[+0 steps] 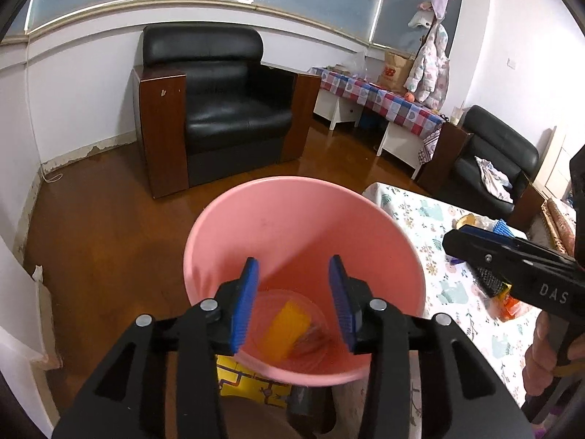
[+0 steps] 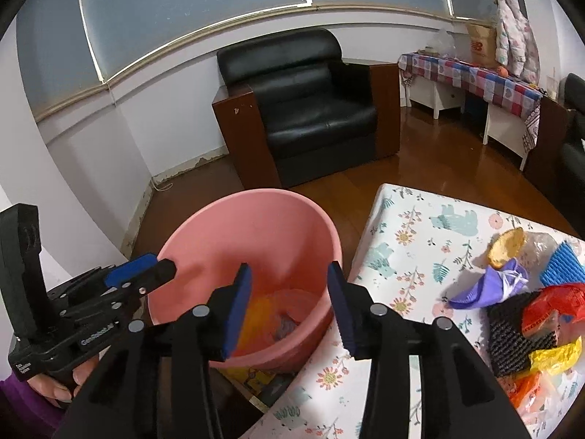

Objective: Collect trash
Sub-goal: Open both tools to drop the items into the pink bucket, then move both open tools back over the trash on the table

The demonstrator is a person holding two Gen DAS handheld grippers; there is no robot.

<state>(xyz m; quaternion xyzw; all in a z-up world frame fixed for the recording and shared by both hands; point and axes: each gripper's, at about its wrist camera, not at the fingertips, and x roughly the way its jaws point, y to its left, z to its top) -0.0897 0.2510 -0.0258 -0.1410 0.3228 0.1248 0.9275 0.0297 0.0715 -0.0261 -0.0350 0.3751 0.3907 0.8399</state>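
From the left wrist view, the left gripper [image 1: 294, 301] hangs over the mouth of the round pink plastic bin [image 1: 303, 219], its blue-padded jaws standing apart with nothing between them; through the gap, on the bin's floor, lie a clear plastic cup [image 1: 292, 325], a yellow-orange wrapper [image 1: 289, 323] and a brownish scrap I cannot identify. Jaws spread and empty directly above the bin suggest a release posture, with the trash lying where it should be. At the right edge the right gripper [image 1: 457, 236] reaches in over the white floral tablecloth [image 1: 449, 292], a hand [image 1: 544, 351] on its handle. From the right wrist view, the right gripper [image 2: 289, 301] also has its jaws apart and empty, aimed at the near side of the bin where it stands beside the table corner (the bin stands on the brown wooden floor [image 2: 420, 153], close enough for either hand to drop things in). The left gripper [image 2: 146, 269] shows at left, over the bin's rim. Still on the tablecloth to the right is a loose heap: a piece of yellow fruit peel [image 2: 506, 247], a crumpled purple plastic glove [image 2: 490, 287], a blue ribbed scrap [image 2: 563, 263], a black mesh pad [image 2: 512, 333], a red plastic bag [image 2: 552, 307] and a yellow wrapper [image 2: 555, 355]. Most of the collecting, I judge, is yet to be done, and the heap lies nearest the right gripper.
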